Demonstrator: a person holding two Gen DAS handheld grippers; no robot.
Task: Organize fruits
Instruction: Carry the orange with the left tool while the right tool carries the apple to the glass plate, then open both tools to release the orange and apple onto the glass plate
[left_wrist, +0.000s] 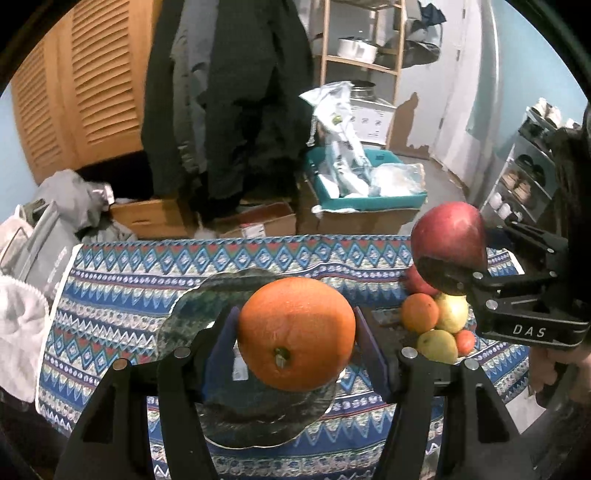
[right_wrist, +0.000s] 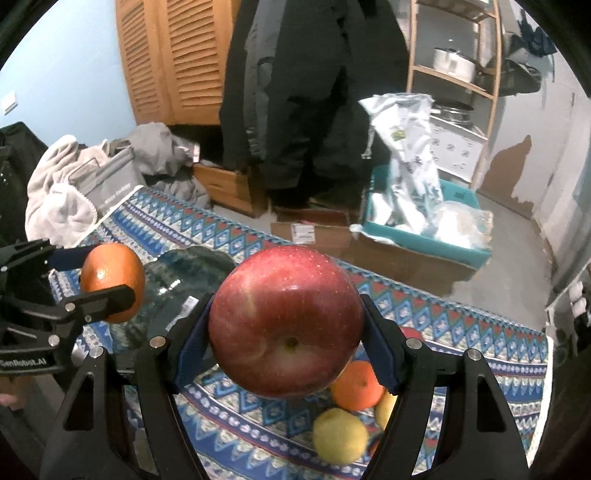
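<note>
Left wrist view: the left tongs (left_wrist: 295, 332) pinch an orange (left_wrist: 295, 334) between both pads, held above a dark glass plate (left_wrist: 192, 314) on the patterned cloth (left_wrist: 110, 295) covering the desk. The right tongs (right_wrist: 286, 328) pinch a red apple (right_wrist: 286, 319) in the same manner, held up in the air above the loose fruit pile (right_wrist: 351, 406), which lies on the cloth at the right.

Procedure, as judged: the step in hand appears to be delivery of both fruits to the plate. Lower each fruit until it rests on the glass before spreading the pads; round fruit released early is likely to roll. Set one down at a time, the orange toward the plate's left half, leaving room for the apple.

Clearances: the plate's scalloped rim is low and offers little stop. The far desk edge lies just beyond the plate, with boxes (left_wrist: 258, 221) on the floor below. Open cloth lies left of the plate. Keep the two tongs apart on approach.
</note>
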